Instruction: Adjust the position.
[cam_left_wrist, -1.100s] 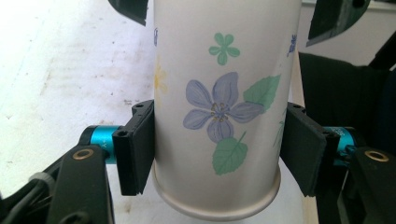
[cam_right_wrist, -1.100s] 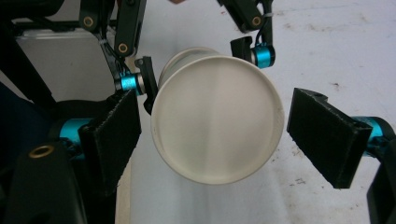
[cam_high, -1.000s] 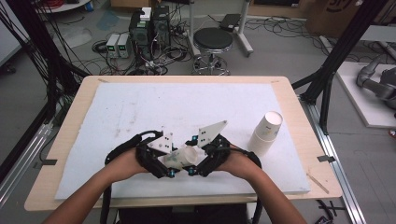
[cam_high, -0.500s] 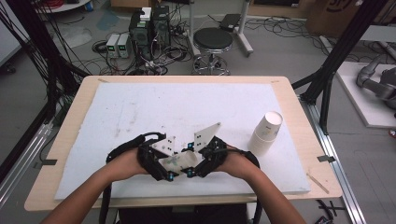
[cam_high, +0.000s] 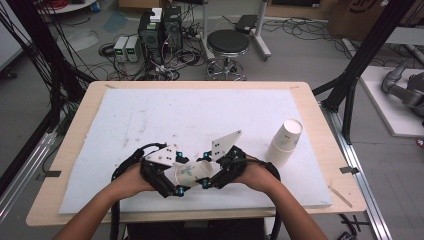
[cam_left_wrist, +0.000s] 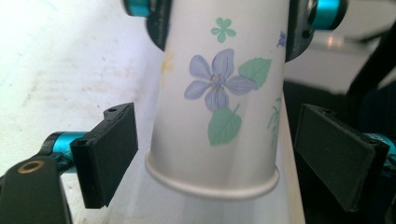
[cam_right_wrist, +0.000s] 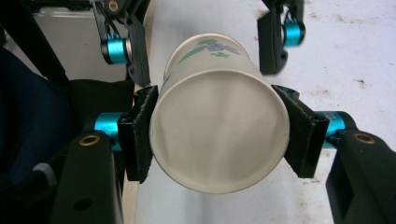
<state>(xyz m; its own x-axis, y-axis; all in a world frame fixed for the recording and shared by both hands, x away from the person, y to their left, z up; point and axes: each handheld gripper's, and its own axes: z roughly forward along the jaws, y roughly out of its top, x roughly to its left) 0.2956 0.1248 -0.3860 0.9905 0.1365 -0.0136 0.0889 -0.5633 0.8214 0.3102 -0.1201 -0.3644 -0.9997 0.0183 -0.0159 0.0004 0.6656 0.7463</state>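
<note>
Here the right gripper (cam_right_wrist: 219, 135) is clamped on a paper cup (cam_right_wrist: 217, 126) printed with flowers, its two black pads (cam_right_wrist: 140, 135) pressed against opposite sides of the cup near one end, which faces the right gripper view as a pale round disc. Its jaws have just been closing, and the cup sits squarely between them. The cup lies on its side, held level just above the near edge of the white mat (cam_high: 200, 115).

At the cup's other end the left gripper (cam_left_wrist: 219, 158) stands open — its pads (cam_left_wrist: 109, 154) sit apart from the cup's wall on either side, with a clear gap showing in the left gripper view. Those jaws have just been opening, and the cup's rolled rim is between them, untouched. A blue flower with green leaves faces that camera.

From the high view the two grippers (cam_high: 167, 172) (cam_high: 222, 167) meet nose to nose in front of the person, a hand (cam_high: 132, 180) behind each, the cup (cam_high: 192, 174) bridging them.

Well to the right on the mat stands a stack of white paper cups (cam_high: 285, 142), upside down and leaning slightly. The mat covers most of a wooden table (cam_high: 320, 125) — beyond it a black stool (cam_high: 227, 42) stands on the cable-strewn floor.
</note>
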